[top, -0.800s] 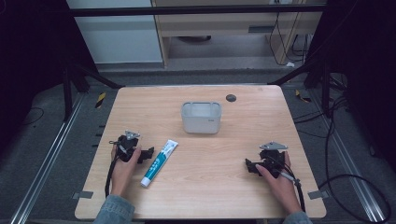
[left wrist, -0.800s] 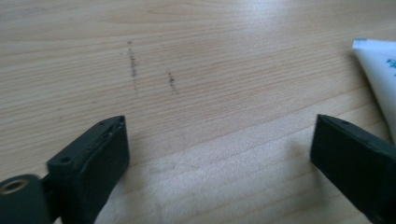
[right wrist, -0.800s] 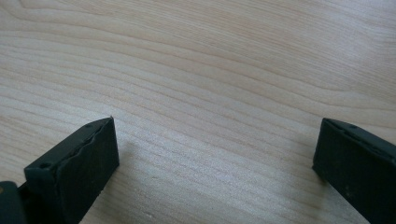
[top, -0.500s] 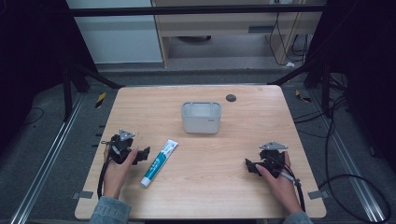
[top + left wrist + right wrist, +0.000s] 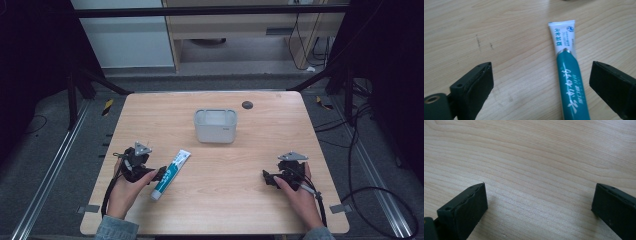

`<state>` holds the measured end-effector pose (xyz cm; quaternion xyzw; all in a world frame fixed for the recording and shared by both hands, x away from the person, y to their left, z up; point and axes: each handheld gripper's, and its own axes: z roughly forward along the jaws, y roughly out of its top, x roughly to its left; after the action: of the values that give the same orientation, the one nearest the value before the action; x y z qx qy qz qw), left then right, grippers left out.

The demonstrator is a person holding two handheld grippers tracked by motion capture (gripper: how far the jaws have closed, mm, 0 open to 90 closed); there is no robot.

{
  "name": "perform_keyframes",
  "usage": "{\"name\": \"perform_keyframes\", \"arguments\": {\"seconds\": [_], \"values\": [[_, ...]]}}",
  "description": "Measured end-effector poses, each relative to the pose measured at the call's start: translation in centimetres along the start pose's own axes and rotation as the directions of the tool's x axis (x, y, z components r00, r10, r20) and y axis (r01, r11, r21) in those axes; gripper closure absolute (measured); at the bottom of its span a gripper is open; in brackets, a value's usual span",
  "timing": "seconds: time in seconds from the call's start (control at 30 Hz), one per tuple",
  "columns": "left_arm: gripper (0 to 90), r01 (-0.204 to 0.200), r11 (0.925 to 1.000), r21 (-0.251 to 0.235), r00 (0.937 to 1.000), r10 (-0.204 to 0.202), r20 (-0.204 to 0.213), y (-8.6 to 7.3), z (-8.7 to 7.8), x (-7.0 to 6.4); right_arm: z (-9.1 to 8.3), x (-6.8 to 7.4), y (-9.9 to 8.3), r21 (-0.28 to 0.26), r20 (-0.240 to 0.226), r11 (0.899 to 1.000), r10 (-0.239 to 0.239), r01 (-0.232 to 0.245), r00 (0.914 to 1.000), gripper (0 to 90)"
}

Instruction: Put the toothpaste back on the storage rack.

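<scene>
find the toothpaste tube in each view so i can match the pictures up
High view: the tube lies lower left of centre on the table, just right of the left gripper.
Left gripper view: the tube runs from upper centre to the bottom edge, between the open jaws, nearer the right one.
Right gripper view: not in it; bare wood between the open jaws.
Shared landmark: the light wood grain of the table.

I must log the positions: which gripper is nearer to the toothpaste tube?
Left. The left gripper is right beside the toothpaste tube, open with the tube between its jaws. The right gripper rests far across the table.
</scene>
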<state>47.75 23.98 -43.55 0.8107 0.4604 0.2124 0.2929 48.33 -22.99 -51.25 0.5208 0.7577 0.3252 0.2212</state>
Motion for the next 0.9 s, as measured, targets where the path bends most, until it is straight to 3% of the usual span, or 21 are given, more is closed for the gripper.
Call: {"name": "perform_keyframes", "arguments": {"seconds": [0.43,0.7,0.9], "values": [[16.0,-0.04,0.9981,0.046,0.9977,0.038,0.056,0.4,0.8,-2.2,0.0,0.0,0.0,0.0,0.0,1.0,-0.002,0.002,1.0,0.4],[34.3,-0.031,0.9975,0.064,0.9926,0.024,0.119,0.0,2.2,-2.7,0.0,0.0,0.0,0.001,-0.002,1.0,0.0,0.0,1.0,0.4],[46.7,-0.032,0.9984,0.047,0.9914,0.026,0.128,0.5,2.7,-2.4,0.0,0.0,0.0,0.001,-0.002,1.0,0.0,0.0,1.0,0.4]]}}
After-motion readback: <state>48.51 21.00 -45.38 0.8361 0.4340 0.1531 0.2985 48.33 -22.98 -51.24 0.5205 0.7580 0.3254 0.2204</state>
